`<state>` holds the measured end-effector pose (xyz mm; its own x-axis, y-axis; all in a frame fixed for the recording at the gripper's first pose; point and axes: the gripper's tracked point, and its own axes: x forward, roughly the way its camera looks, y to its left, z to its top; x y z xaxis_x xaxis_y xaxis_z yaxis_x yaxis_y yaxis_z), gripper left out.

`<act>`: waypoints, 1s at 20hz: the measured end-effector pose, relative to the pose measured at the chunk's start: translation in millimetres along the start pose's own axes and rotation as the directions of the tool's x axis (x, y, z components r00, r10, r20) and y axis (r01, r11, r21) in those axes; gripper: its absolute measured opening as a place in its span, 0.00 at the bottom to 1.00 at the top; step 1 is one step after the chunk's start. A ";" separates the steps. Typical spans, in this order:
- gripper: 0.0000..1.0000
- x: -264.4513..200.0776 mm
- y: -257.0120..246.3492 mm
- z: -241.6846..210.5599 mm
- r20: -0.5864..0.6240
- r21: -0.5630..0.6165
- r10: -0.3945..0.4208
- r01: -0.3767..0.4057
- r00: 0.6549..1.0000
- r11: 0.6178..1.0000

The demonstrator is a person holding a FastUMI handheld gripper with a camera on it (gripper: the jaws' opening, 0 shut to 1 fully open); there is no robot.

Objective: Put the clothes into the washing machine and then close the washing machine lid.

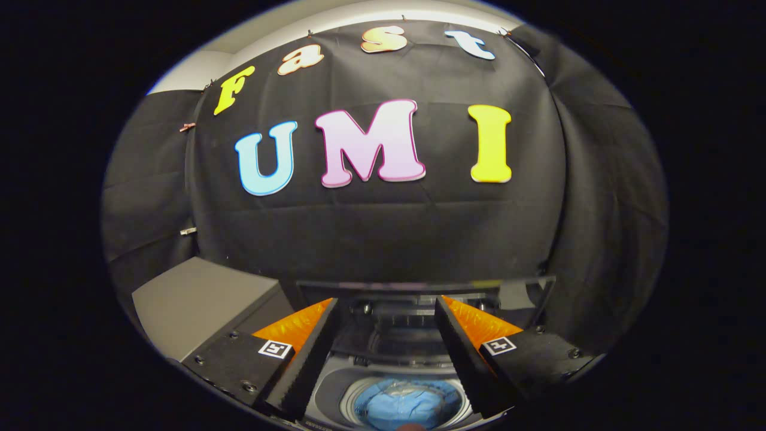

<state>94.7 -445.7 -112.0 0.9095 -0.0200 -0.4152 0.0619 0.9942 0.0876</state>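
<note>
1. Your claw [386, 341] is spread wide and holds nothing.
2. The blue clothes [407, 404] already lie in the washing machine [326, 389] drum, below and between the fingers.
3. The raised lid [419, 286] stands just ahead; catch only its edge and it could slip and slam.

**Support surface: grey block beside the washing machine**

A grey flat-topped block [197, 305] stands against the black cloth wall, to the left of the washing machine [383, 365]. Its top is plain and matte. What the block and the machine stand on cannot be told. The gripper [386, 305] holds its fingers apart above the machine, gripping nothing.
</note>
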 end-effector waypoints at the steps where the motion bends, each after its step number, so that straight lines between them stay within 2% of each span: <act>1: 0.99 16.3 2.1 5.4 -0.003 -0.003 0.005 -0.005 1.000 1.000; 6: 1.00 79.2 -30.5 14.6 -0.009 -0.068 -0.100 0.099 0.995 0.993; 9: 0.99 98.2 -50.4 -4.4 -0.065 -0.081 -0.163 0.158 0.984 0.984; 10: 0.99 99.9 -53.7 -17.9 -0.121 -0.078 -0.166 0.158 0.979 0.984; 11: 1.00 97.2 -52.3 -8.7 -0.084 -0.049 -0.159 0.156 0.984 0.987; 20: 1.00 88.8 -52.4 -18.3 -0.116 -0.050 -0.153 0.148 0.981 0.988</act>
<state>164.7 -497.7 -170.0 0.8357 -0.1593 -0.5256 0.1752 0.9843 -0.0197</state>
